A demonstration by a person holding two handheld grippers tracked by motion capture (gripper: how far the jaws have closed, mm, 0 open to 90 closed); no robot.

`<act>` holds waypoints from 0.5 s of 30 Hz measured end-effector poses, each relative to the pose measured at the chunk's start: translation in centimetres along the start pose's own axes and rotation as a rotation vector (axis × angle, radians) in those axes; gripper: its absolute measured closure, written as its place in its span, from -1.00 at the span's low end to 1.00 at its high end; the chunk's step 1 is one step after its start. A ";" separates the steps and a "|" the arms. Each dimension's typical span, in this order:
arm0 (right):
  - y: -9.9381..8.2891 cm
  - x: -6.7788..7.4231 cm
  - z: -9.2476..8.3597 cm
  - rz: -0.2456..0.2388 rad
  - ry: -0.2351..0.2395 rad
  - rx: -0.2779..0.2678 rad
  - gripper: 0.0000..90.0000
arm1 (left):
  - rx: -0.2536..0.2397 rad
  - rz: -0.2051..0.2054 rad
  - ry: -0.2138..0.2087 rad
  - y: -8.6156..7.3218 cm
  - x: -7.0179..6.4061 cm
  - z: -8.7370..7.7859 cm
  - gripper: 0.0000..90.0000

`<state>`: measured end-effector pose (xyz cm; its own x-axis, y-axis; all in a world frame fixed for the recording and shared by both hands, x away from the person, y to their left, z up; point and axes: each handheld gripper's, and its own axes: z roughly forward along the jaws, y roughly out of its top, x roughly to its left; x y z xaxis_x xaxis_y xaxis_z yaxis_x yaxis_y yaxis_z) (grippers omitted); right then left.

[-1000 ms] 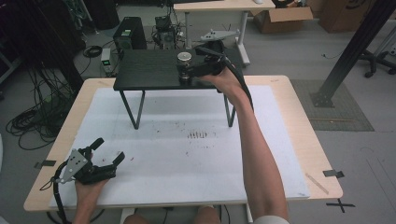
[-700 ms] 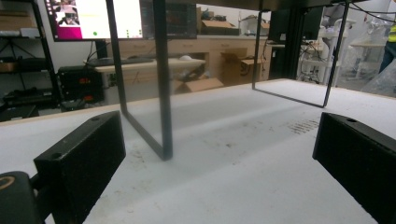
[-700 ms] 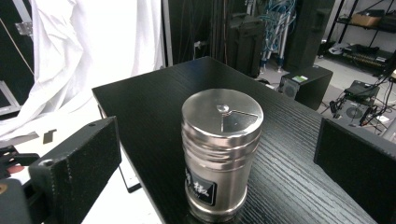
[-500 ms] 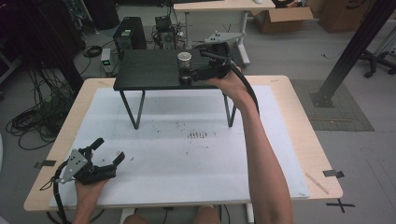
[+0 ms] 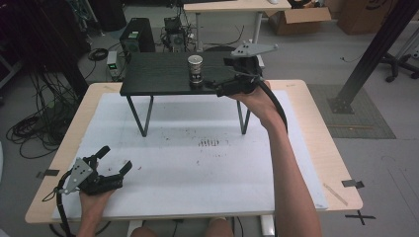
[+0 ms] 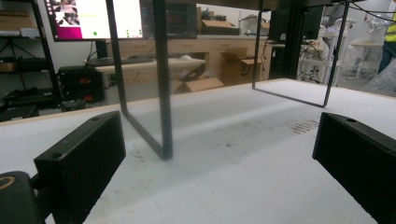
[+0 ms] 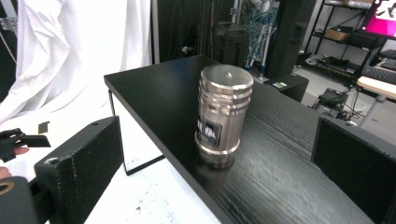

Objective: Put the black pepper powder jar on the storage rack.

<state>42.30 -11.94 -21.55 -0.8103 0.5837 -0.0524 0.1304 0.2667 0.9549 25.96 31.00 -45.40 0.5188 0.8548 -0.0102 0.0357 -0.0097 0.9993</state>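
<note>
A silver metal canister [image 5: 196,69] [image 7: 223,116] with a dark label stands upright on a black raised shelf [image 5: 158,74] [image 7: 289,154], close to its front edge. My right gripper [image 5: 219,79] [image 7: 217,144] hovers just right of the canister, open, its jaws wide apart and touching nothing. My left gripper [image 5: 117,158] [image 6: 219,140] rests open and holding nothing on the white mat [image 5: 197,168] at the front left, facing the shelf's thin black legs [image 6: 163,93].
The shelf stands on thin metal legs [image 5: 141,116] at the back of the wooden table [image 5: 316,128]. Small dark marks [image 5: 208,143] dot the mat's middle. Cables, a computer tower [image 5: 136,37] and boxes lie on the floor beyond the table.
My right gripper has drawn back to the right, away from the canister, which stays upright on the shelf. The left gripper has not moved.
</note>
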 end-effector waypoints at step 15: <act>-2.9 0.8 -2.2 0.020 -0.047 -0.020 -0.96 | -0.001 -0.001 -0.001 0.0 0.0 0.0 -0.93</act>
<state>40.02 -13.95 -23.74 -0.7799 0.6242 -0.0460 0.1350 0.2396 0.9614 25.96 30.98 -45.40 0.5193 0.8545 -0.0116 0.0358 -0.0081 0.9993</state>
